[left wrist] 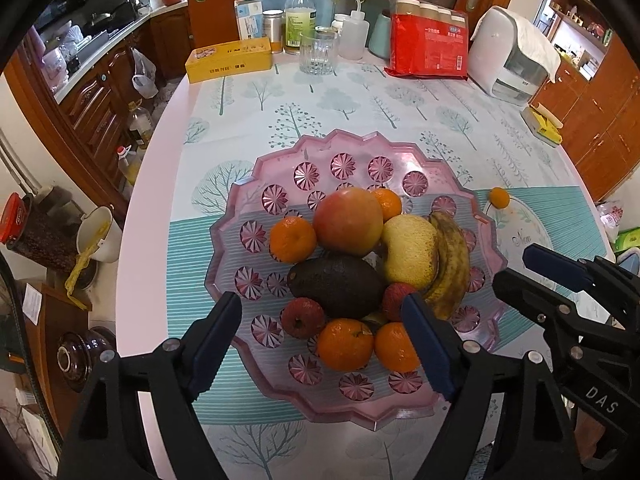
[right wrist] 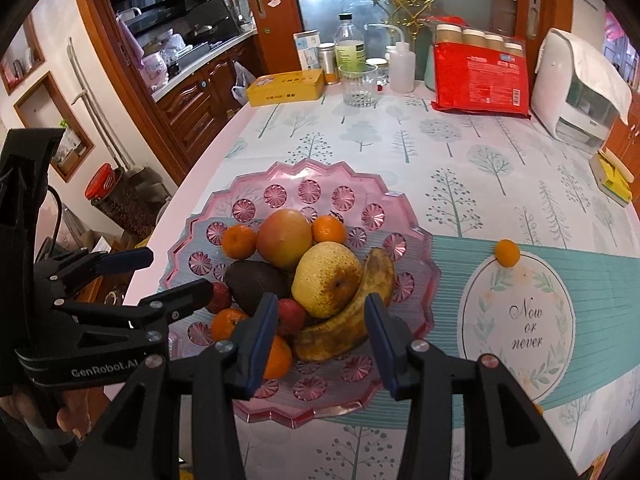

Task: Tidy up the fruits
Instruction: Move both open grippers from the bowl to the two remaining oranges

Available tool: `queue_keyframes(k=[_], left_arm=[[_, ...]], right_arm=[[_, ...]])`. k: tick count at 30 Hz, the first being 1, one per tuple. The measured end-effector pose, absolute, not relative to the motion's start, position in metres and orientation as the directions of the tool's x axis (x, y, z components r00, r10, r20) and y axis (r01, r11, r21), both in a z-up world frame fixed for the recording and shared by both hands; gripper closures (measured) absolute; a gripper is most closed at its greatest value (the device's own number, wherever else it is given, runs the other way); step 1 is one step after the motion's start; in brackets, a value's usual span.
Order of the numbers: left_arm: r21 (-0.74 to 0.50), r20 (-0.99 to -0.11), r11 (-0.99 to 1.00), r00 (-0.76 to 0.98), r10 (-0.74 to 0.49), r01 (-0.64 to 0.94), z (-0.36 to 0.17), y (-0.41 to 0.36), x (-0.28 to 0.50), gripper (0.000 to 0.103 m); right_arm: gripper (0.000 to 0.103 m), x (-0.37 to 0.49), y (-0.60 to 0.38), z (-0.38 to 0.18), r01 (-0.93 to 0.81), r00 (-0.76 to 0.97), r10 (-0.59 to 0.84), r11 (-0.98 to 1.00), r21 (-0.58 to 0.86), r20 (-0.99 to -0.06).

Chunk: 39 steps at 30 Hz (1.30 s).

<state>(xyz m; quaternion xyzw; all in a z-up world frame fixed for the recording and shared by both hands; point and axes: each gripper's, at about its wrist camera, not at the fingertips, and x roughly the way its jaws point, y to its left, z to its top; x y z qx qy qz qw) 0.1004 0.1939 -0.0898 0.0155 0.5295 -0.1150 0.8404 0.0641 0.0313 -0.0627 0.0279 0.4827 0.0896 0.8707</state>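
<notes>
A pink glass plate holds a red-yellow apple, a yellow pear, a spotted banana, a dark avocado, two red lychees and several mandarins. One small mandarin lies alone on the mat to the plate's right. My left gripper hovers open above the plate's near side, with nothing in it. My right gripper is open a little above the banana, not touching it. Each gripper shows in the other's view: the right gripper, the left gripper.
Along the table's far edge stand a yellow tin, a drinking glass, bottles, a red pack and a white appliance. A yellow sponge lies at the right. The table's rounded edge drops off to the left.
</notes>
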Motion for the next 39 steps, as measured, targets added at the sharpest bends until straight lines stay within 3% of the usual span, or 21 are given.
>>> queue_keyframes(k=[13,27,39], left_arm=[[-0.080,-0.875,0.954,0.438,-0.207,0.290,-0.069,0.170,0.088,0.021],[-0.090,-0.838,0.862,0.430,-0.335,0.498,-0.042,0.090,0.084,0.018],[-0.081,-0.868,0.779,0.340,-0.362,0.622,-0.068,0.010,0.080,0.017]], right_arm=[[0.058,0.036,-0.004,-0.045,-0.015,0.585,0.127,0.989,0.146,-0.801],[0.058,-0.011,-0.075,-0.023,0.207,0.631,-0.055,0.973,0.099,-0.774],[0.058,-0.039,-0.142,-0.075,0.359,0.530,-0.121,0.928,0.094,-0.839]])
